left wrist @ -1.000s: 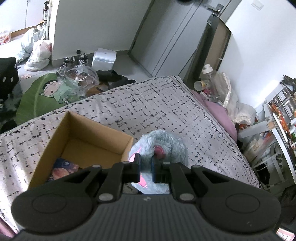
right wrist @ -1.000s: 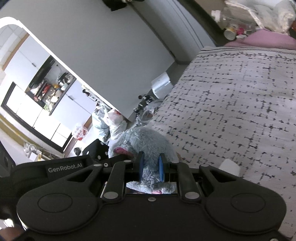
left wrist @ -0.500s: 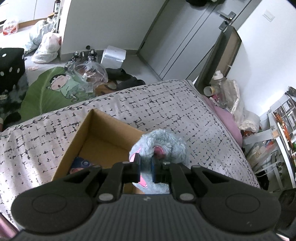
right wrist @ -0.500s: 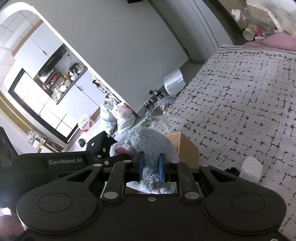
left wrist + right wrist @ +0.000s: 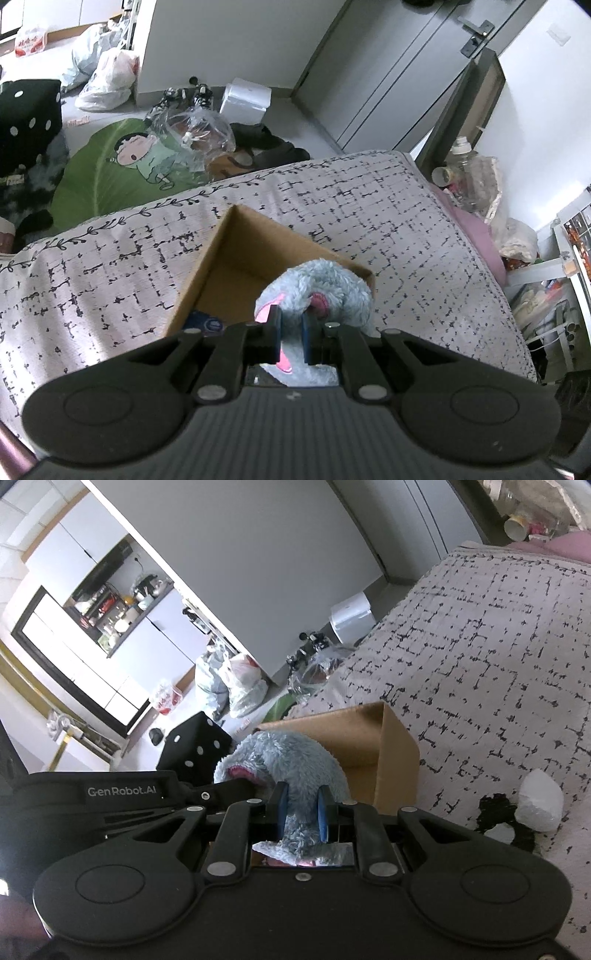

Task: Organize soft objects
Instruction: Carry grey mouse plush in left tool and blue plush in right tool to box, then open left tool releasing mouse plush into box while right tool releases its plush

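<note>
A fluffy grey-blue plush toy (image 5: 325, 288) with pink patches hangs between both grippers. My left gripper (image 5: 291, 332) is shut on a pink part of it. My right gripper (image 5: 300, 810) is shut on its grey fur (image 5: 291, 753). The toy is held above the near right corner of an open cardboard box (image 5: 236, 251) that stands on the bed; the box (image 5: 391, 746) also shows in the right wrist view. A blue printed item (image 5: 207, 325) lies on the box floor.
The bed carries a grey cover (image 5: 369, 206) with black dashes. A white lump (image 5: 541, 799) and a black-and-white soft thing (image 5: 502, 823) lie on it right of the box. The floor beyond holds bags (image 5: 107, 77), a green cartoon mat (image 5: 122, 166) and a black dotted cube (image 5: 195, 746).
Both grippers have carried the plush toy toward the box; the box has come closer under the toy and entered the right wrist view. Both grips are unchanged.
</note>
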`<state>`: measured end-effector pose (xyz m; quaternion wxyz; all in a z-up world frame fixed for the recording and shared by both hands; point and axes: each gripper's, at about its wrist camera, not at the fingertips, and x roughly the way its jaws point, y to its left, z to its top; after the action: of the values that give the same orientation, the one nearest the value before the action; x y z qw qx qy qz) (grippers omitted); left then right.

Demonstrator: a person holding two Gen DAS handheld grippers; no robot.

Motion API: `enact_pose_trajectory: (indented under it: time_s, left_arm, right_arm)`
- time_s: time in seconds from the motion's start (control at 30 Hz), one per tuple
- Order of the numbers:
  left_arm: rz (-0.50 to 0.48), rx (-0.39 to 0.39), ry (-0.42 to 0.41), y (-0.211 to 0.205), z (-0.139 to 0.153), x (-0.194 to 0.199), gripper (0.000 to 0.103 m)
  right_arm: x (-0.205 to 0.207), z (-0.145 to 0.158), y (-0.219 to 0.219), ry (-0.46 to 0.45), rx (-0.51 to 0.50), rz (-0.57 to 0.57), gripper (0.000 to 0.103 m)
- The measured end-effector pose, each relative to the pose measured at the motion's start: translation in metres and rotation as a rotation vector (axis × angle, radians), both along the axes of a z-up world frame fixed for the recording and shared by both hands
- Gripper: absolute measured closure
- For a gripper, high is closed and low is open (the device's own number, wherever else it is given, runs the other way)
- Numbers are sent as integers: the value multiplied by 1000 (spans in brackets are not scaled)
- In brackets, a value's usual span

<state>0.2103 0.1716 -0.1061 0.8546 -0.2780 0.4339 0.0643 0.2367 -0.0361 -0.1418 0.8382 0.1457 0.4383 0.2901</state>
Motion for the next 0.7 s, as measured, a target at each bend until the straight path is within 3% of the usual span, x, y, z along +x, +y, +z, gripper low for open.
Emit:
enact_pose_trajectory:
  time_s: [0.33, 0.47, 0.7]
  left_arm:
    - [12, 23, 16, 17, -13, 17, 92]
    - [34, 44, 60, 23, -14, 23, 89]
    - [33, 43, 62, 26, -7, 18, 84]
  right_arm:
    - [10, -3, 2, 24, -31, -58, 76]
    - [11, -4, -4, 34, -33, -81, 75]
    - [11, 3, -10, 51, -21, -93, 60]
